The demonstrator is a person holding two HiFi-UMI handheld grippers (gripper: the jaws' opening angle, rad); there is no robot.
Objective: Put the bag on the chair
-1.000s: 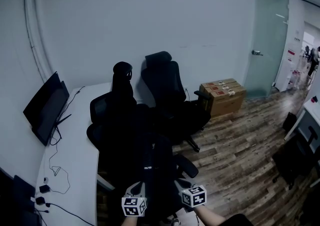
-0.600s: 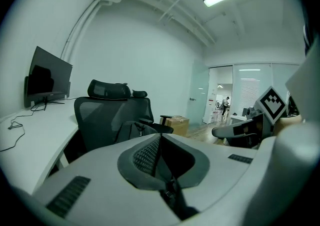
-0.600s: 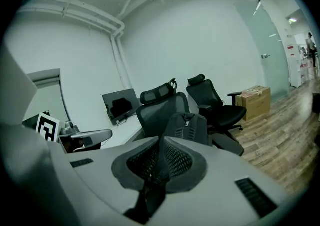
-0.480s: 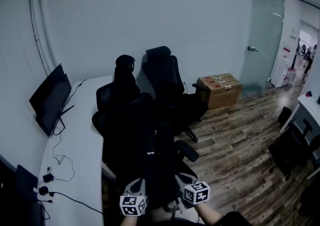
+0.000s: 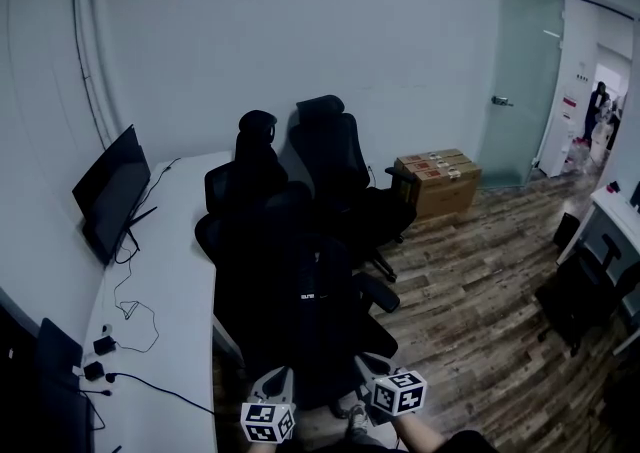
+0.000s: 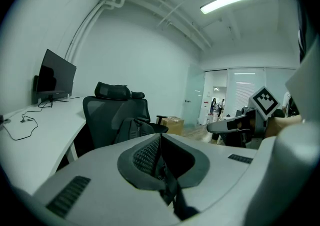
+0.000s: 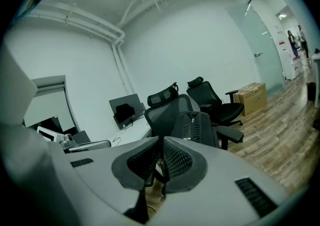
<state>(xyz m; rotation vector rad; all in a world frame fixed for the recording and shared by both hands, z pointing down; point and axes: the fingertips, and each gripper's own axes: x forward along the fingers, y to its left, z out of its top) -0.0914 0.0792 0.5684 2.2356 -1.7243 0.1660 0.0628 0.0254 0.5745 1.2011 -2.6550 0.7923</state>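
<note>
A black backpack (image 5: pixel 310 313) with a small white logo stands upright on the seat of the nearest black office chair (image 5: pixel 377 293), leaning on its back. The right gripper view shows the backpack (image 7: pixel 198 127) against the chair's mesh back (image 7: pixel 165 113); in the left gripper view the backpack (image 6: pixel 133 129) is seen side-on. My left gripper (image 5: pixel 277 377) and right gripper (image 5: pixel 371 368) hang low, just short of the chair and apart from the bag. The left gripper (image 6: pixel 160 145) is shut with nothing between its pads, and so is the right gripper (image 7: pixel 161 154).
A white desk (image 5: pixel 170 271) runs along the left with a monitor (image 5: pixel 112 191) and cables. Two more black chairs (image 5: pixel 335 156) stand behind the near one. Cardboard boxes (image 5: pixel 438 181) sit by the wall near a glass door (image 5: pixel 525 81). Another dark chair (image 5: pixel 580 301) stands at the right.
Both grippers have dropped lower in the head view, further back from the chair. The backpack stays on the seat. The view has shifted slightly.
</note>
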